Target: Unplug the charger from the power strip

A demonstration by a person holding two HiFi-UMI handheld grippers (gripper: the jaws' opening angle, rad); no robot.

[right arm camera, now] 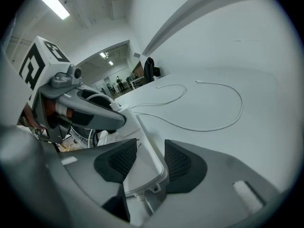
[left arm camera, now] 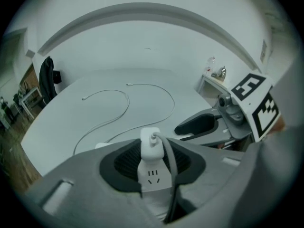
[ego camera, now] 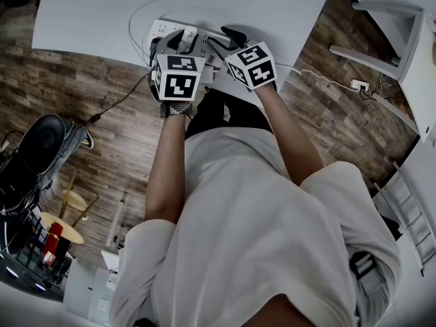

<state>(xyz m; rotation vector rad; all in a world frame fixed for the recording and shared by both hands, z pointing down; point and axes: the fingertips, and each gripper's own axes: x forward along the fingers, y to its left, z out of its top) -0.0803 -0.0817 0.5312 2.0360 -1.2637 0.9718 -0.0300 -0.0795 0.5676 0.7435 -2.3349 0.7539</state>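
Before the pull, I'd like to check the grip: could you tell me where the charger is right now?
In the left gripper view, the charger is plugged into the power strip, between the pads of the left claw.

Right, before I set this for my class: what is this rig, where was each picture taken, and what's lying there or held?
No robot: a person holds a two-jaw gripper in each hand. One picture comes from a head camera looking down; the others from cameras riding on each gripper. On the white table lie a power strip and thin white cables. The left gripper looks clamped on a white charger standing on the strip; the right gripper is open, straddling the strip's end.
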